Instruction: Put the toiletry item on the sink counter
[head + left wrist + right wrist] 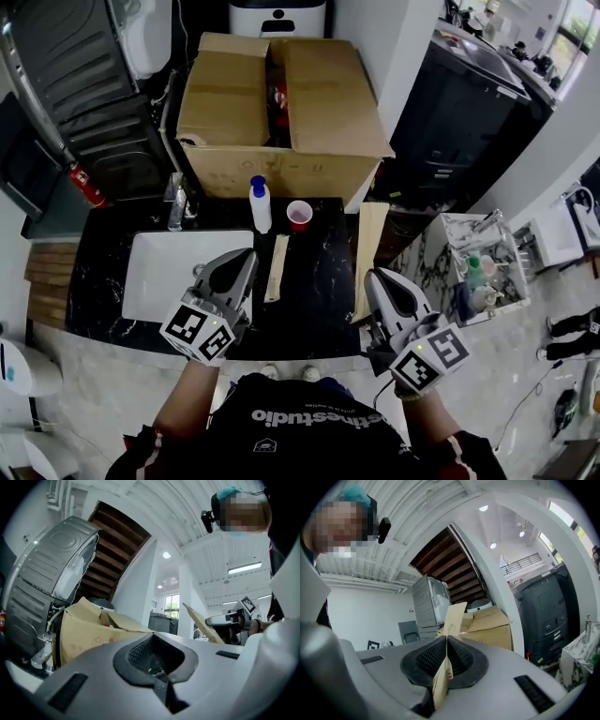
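The white sink (155, 272) lies to the left of the left gripper (246, 257), set into the black stone bench (314, 300), with the tap (176, 202) at its far rim. The left fingers are pressed together with nothing between them, and they hover over the sink's right rim, tilted up and away from the person.

Just to the right of those fingers, 1 long tan paper packet (277, 267) lies flat on the bench, lengthwise away from the person. Beyond the left fingertips stand a white bottle with a blue cap (260, 206) and, just to its right, a red cup (299, 215). Both are close to the front wall of a big open cardboard box (281, 103), which closes off the bench's far edge.

Between the loose packet and the right gripper (373, 276) the bench is bare dark stone, the widest free strip here.

The right fingers are clamped on the near end of a 2nd tan paper packet (367, 248), the toiletry item. In the right gripper view its edge stands upright in the seam between the pads. The packet reaches forward from the fingertips along the bench's right edge, and I cannot tell whether its far end touches the stone.
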{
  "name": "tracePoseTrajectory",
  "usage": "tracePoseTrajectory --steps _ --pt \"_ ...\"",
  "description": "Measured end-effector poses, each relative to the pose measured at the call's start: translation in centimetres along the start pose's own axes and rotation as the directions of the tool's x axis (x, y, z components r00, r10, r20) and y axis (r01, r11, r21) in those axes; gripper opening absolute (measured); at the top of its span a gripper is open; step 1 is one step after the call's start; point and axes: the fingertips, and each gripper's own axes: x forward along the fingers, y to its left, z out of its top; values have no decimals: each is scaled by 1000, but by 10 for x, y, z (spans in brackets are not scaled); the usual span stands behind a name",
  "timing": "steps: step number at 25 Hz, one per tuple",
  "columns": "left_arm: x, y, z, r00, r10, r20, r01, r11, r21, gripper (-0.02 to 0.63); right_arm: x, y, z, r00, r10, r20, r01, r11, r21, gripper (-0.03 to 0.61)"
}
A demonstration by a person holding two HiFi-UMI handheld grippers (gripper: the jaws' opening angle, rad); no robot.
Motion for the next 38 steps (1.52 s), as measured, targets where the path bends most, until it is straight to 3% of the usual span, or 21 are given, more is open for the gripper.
tracePoseTrajectory --steps 6,9,13,16,19,26,31,34,38 --pt "-31 0 21 998 0 61 -2 1000 26 12 17 5 -14 999 33 -37 -33 999 10 43" --pt "-43 10 19 997 30 74 -29 1000 -7 12 32 -8 -37 996 10 -86 -6 999 43 43" --pt "-57 17 20 995 54 80 -56 998 13 12 56 -34 -82 979 -36 -203 60 992 113 43" --pt "-67 24 16 994 81 74 -81 997 5 12 71 -58 -129 944 -74 -322 131 978 160 43" --pt "-76 32 10 992 108 71 -106 994 -26 12 88 -77 -174 898 -105 -427 182 972 145 43" --pt "-94 45 4 985 156 70 -151 986 -71 12 119 -100 -253 798 -154 -583 267 957 113 43" --pt "-106 55 1 980 191 60 -185 979 -89 12 129 -114 -284 728 -194 -657 326 942 84 43" --pt "-112 61 -3 977 207 49 -201 975 -94 12 133 -120 -297 700 -199 -686 348 934 84 43" --pt "-117 66 -4 974 222 40 -217 971 -95 12 135 -121 -304 691 -186 -699 354 930 102 44"
